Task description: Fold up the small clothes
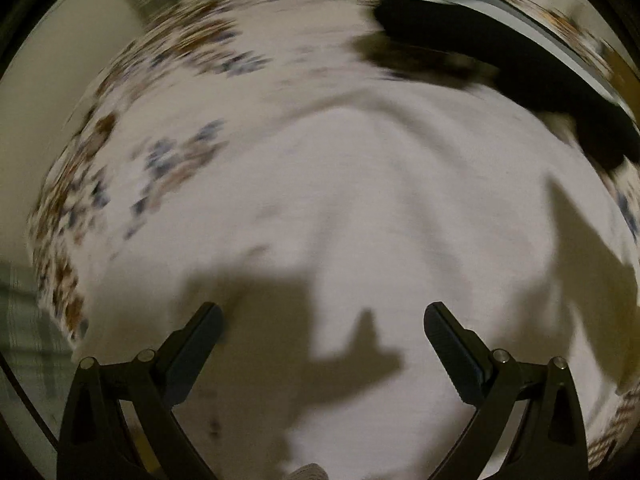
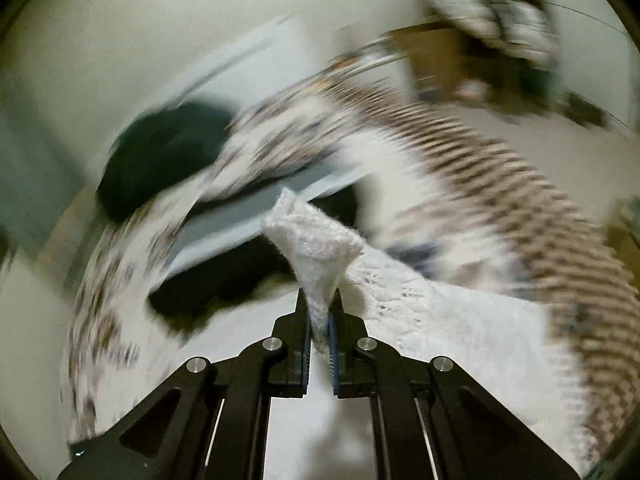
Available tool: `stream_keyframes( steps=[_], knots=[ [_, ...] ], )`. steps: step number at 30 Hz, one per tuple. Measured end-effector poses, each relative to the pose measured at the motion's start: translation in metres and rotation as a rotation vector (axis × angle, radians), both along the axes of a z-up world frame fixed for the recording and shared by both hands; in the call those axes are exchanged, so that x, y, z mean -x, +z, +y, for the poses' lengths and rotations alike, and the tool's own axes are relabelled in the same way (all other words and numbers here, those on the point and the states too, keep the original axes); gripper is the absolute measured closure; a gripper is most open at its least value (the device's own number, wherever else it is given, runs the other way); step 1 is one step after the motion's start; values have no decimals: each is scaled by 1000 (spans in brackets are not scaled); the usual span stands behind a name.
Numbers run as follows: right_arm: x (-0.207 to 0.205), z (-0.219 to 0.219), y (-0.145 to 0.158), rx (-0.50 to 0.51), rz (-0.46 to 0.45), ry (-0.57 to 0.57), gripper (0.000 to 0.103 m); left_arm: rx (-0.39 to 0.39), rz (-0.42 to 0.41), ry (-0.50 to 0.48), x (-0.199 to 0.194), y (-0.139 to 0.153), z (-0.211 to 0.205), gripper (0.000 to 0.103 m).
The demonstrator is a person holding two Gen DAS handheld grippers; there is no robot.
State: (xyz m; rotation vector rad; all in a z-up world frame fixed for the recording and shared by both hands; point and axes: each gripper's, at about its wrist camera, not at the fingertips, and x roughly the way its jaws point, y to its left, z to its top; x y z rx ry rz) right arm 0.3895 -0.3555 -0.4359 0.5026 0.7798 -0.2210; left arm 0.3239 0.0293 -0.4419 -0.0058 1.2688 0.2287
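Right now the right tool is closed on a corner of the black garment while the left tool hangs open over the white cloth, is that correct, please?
Not quite: the right tool is closed on a corner of the white knitted garment, not the black one, as the right wrist view shows. The black garment lies further off, untouched. The rest stands: the left tool hangs open over the white cloth.

The left tool is held pointing steeply downward, its two fingers spread wide with nothing between them. The right tool is angled downward, its fingers clamped together on white knitted cloth.
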Motion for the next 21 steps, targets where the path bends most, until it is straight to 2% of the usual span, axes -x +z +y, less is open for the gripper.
stream_keyframes(
  steps=[2, 5, 8, 13, 15, 16, 18, 20, 21],
  knots=[
    [-35, 61, -24, 26, 31, 111, 95, -9, 1, 66, 5, -1, 30, 0],
    [-79, 156, -76, 93, 100, 281, 96, -29, 16, 142, 9, -9, 72, 0],
    [-90, 223, -113, 136, 156, 380, 96, -34, 37, 203, 13, -18, 103, 0],
    [-96, 293, -150, 197, 202, 453, 96, -17, 42, 269, 21, -26, 137, 0],
    [-95, 307, -163, 201, 253, 500, 95, 2, 42, 296, 26, -27, 151, 0],
    [-95, 310, -169, 171, 285, 520, 92, 14, 41, 308, 29, -27, 156, 0],
    [-90, 306, -170, 61, 329, 546, 77, 46, 37, 349, 39, -26, 172, 0],
    [-79, 291, -160, -71, 318, 565, 42, 85, 43, 404, 53, -27, 191, 0],
    [-73, 284, -154, -104, 306, 552, 39, 107, 46, 436, 61, -28, 200, 0]
  ],
)
